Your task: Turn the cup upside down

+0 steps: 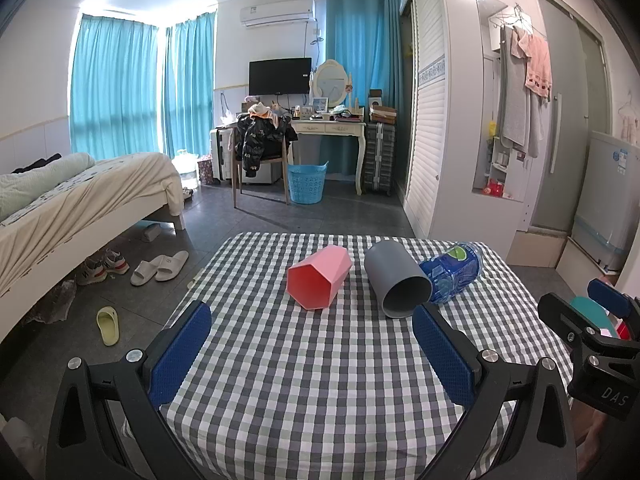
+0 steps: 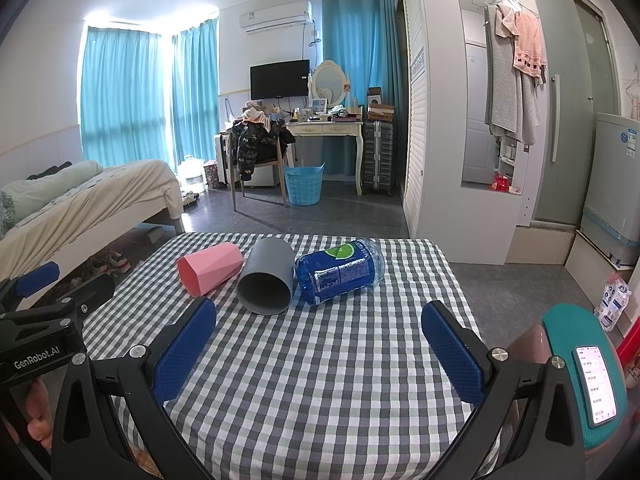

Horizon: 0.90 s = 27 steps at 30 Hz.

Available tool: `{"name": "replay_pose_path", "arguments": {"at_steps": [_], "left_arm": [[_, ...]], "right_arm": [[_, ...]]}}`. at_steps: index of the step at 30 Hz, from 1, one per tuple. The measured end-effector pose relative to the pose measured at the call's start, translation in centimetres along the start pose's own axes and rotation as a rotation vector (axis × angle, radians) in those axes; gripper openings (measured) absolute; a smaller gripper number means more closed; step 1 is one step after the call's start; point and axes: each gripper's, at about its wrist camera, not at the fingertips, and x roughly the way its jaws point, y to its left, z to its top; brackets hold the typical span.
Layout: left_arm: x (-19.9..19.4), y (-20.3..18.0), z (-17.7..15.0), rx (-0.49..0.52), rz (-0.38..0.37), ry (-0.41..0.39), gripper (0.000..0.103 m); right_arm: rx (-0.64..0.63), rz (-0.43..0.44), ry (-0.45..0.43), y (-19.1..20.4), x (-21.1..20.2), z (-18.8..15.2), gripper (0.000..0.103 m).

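A pink faceted cup (image 1: 320,278) lies on its side on the checked tablecloth (image 1: 312,380), mouth toward me. A grey round cup (image 1: 398,280) lies on its side to its right, mouth toward me. In the right wrist view the pink cup (image 2: 210,268) and the grey cup (image 2: 267,276) lie left of centre. My left gripper (image 1: 312,340) is open and empty, short of both cups. My right gripper (image 2: 320,342) is open and empty, also short of them. The right gripper also shows at the right edge of the left wrist view (image 1: 592,320).
A blue plastic bottle (image 2: 340,270) lies on its side against the grey cup. A phone on a teal cushion (image 2: 596,380) sits at the right. Beyond the table are a bed (image 1: 80,196), slippers on the floor (image 1: 160,268), a chair and a blue basket (image 1: 306,182).
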Motion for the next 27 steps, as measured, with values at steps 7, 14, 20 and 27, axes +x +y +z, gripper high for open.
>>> {"name": "replay_pose_path", "arguments": {"at_steps": [7,14,20,27], "left_arm": [[-0.01,0.01,0.00,-0.001,0.002,-0.001,0.103],[-0.03,-0.05,0.03,0.000,0.000,-0.001,0.103],[-0.03,-0.05,0.04,-0.001,-0.001,-0.001,0.103],[-0.03,-0.04,0.03,-0.001,-0.002,-0.001,0.103]], "right_arm": [[0.001,0.001,-0.001,0.06,-0.19,-0.02,0.103],[0.000,0.000,-0.002,0.16,-0.36,-0.01,0.103],[0.000,-0.001,-0.002,0.22,-0.39,-0.03,0.103],[0.000,0.001,-0.001,0.14,-0.36,-0.01,0.103]]}}
